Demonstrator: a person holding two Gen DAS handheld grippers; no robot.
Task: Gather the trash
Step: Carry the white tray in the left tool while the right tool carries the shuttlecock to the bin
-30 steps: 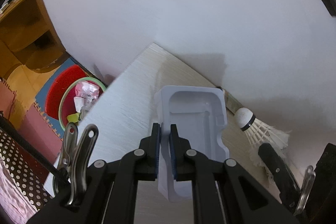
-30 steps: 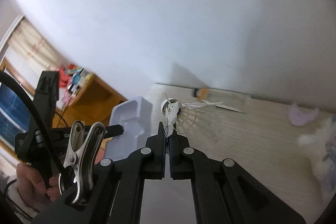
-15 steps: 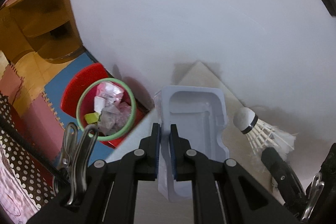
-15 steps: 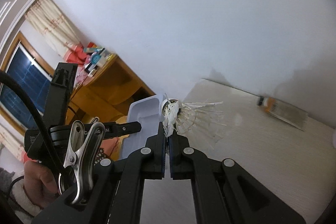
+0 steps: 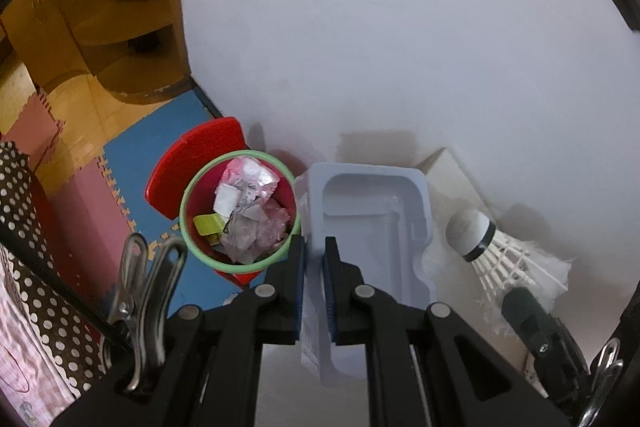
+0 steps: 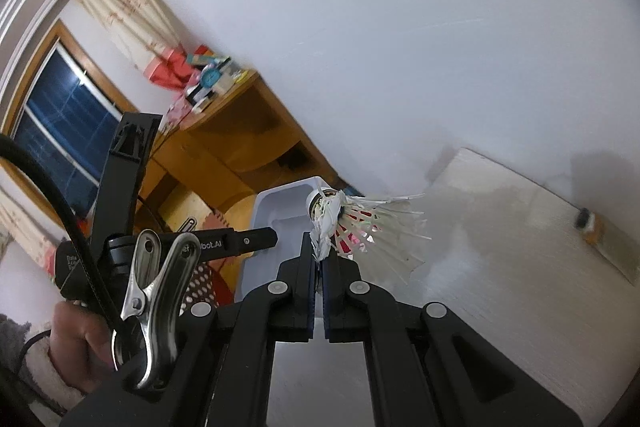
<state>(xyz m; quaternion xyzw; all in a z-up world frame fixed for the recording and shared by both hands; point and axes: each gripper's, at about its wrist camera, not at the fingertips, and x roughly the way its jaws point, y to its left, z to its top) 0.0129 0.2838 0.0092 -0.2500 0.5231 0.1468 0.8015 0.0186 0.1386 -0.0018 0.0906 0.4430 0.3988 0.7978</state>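
My left gripper [image 5: 315, 247] is shut on the left rim of a pale blue plastic tray [image 5: 372, 227], held in the air past the table's corner. Just left of it and below stands a red trash bin [image 5: 240, 211] with a green rim, holding crumpled wrappers. My right gripper [image 6: 319, 251] is shut on a worn white shuttlecock [image 6: 360, 223], feathers fanned to the right. In the left wrist view the same shuttlecock [image 5: 492, 247] hangs to the tray's right. In the right wrist view the tray [image 6: 276, 219] shows left of the shuttlecock, held by the left gripper.
A light wood table [image 6: 500, 247] lies to the right, with an orange-and-grey packet [image 6: 600, 231] near the wall. A wooden desk [image 5: 100, 27] stands by the white wall. Foam floor mats [image 5: 132, 163] and a dotted fabric [image 5: 32, 247] lie at left. A hand [image 6: 80, 331] holds the left gripper.
Both grippers have swung left off the table toward the floor, each keeping its load. The red bin has come from the left edge to just beside the tray. The table has slid rightward.
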